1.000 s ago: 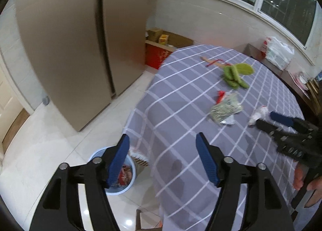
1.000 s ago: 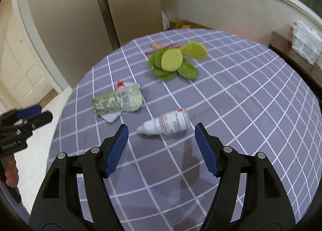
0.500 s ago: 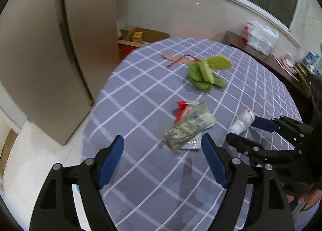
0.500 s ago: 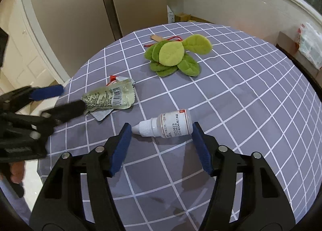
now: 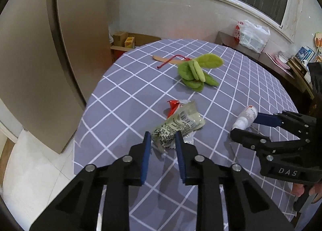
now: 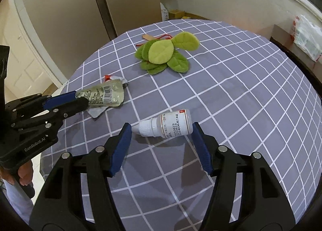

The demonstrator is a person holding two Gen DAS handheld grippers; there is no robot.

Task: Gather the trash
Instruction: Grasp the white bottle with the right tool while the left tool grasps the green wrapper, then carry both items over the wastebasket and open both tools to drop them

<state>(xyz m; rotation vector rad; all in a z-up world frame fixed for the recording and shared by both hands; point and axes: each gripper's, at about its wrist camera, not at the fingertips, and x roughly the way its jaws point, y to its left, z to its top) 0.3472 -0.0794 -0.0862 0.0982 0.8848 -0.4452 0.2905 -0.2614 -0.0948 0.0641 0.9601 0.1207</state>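
Note:
A crumpled green plastic wrapper (image 5: 179, 123) lies on the checked table; it also shows in the right wrist view (image 6: 104, 95). My left gripper (image 5: 161, 140) has narrowed around the wrapper's near end, which sits between the blue pads; contact is unclear. A small white bottle (image 6: 171, 125) lies on its side, also seen in the left wrist view (image 5: 245, 115). My right gripper (image 6: 161, 130) is open with a finger on either side of the bottle, not touching it.
A green plush leaf toy (image 6: 165, 54) and a wooden stick with red string (image 5: 171, 61) lie farther back. A red scrap (image 5: 173, 105) sits by the wrapper. The table edge (image 5: 80, 122) drops to floor on the left. Fridge (image 5: 40, 50) stands beyond.
My left gripper swung from the floor side onto the table, reached the wrapper and narrowed around its end. My right gripper moved forward until its fingers flank the bottle.

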